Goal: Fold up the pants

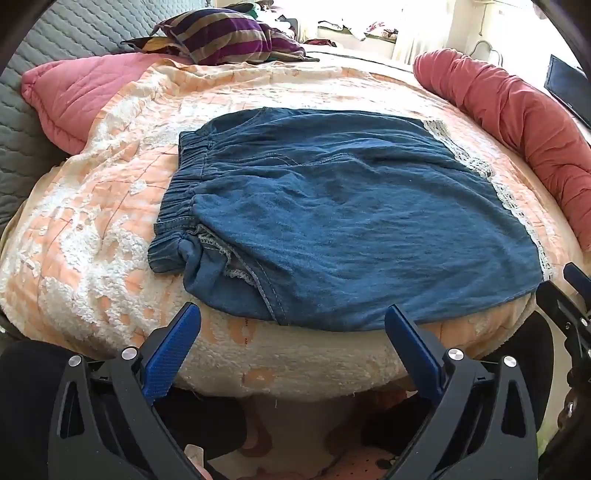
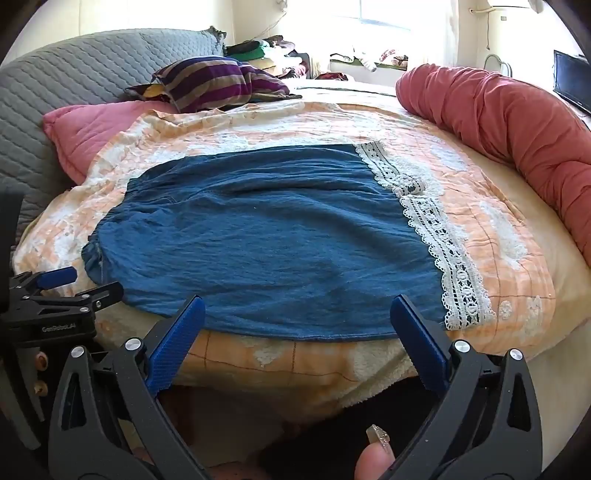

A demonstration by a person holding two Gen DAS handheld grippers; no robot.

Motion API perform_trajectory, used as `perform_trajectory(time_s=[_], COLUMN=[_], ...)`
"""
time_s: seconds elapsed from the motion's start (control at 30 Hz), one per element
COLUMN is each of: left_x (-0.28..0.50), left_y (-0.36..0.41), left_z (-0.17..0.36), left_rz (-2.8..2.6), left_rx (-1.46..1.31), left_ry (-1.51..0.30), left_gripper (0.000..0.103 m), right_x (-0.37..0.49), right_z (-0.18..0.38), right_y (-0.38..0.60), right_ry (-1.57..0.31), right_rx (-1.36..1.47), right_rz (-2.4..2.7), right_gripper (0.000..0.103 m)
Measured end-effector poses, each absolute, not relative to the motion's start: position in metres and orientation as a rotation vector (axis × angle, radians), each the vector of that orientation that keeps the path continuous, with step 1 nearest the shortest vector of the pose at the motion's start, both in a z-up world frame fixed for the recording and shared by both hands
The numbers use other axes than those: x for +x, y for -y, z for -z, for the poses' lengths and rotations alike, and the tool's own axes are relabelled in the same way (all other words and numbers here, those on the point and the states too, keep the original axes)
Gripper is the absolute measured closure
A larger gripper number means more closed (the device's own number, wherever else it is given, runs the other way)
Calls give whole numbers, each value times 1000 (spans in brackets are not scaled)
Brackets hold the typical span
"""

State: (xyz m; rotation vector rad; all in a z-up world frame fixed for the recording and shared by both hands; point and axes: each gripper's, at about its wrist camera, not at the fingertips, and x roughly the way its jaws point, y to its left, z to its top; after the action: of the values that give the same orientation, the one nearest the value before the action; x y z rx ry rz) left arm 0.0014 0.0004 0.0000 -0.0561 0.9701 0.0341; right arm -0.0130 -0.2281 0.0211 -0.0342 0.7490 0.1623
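Blue denim pants (image 1: 347, 214) lie flat on the bed, folded leg over leg, with the elastic waistband (image 1: 184, 177) at the left and a white lace hem (image 1: 517, 206) at the right. My left gripper (image 1: 291, 317) hovers open at the near edge of the pants, with nothing between its blue pads. The right wrist view shows the same pants (image 2: 266, 243) and lace hem (image 2: 443, 243). My right gripper (image 2: 297, 314) also stands open just short of the near edge, holding nothing. The left gripper (image 2: 79, 282) appears at that view's left edge.
The pants rest on an orange and white fluffy blanket (image 1: 92, 236). A pink pillow (image 1: 77, 92) and a striped purple cushion (image 1: 225, 35) lie at the back left. A rolled red quilt (image 1: 517, 122) runs along the right. A fingertip (image 2: 373, 461) shows at the bottom.
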Motion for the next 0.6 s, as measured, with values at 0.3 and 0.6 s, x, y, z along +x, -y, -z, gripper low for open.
perform_trajectory(time_s=[0.3, 0.6], left_x=[4, -4], left_y=[11, 3], left_z=[-10, -9], left_rz=[-46, -25], left_rx=[-59, -66], left_ry=[-968, -948], left_gripper=[4, 4], right_x=[-15, -17], right_z=[-22, -22], right_y=[227, 227], right_ry=[-741, -743], right_rx=[-27, -25], right_rz=[-167, -171], right_gripper=[8, 8])
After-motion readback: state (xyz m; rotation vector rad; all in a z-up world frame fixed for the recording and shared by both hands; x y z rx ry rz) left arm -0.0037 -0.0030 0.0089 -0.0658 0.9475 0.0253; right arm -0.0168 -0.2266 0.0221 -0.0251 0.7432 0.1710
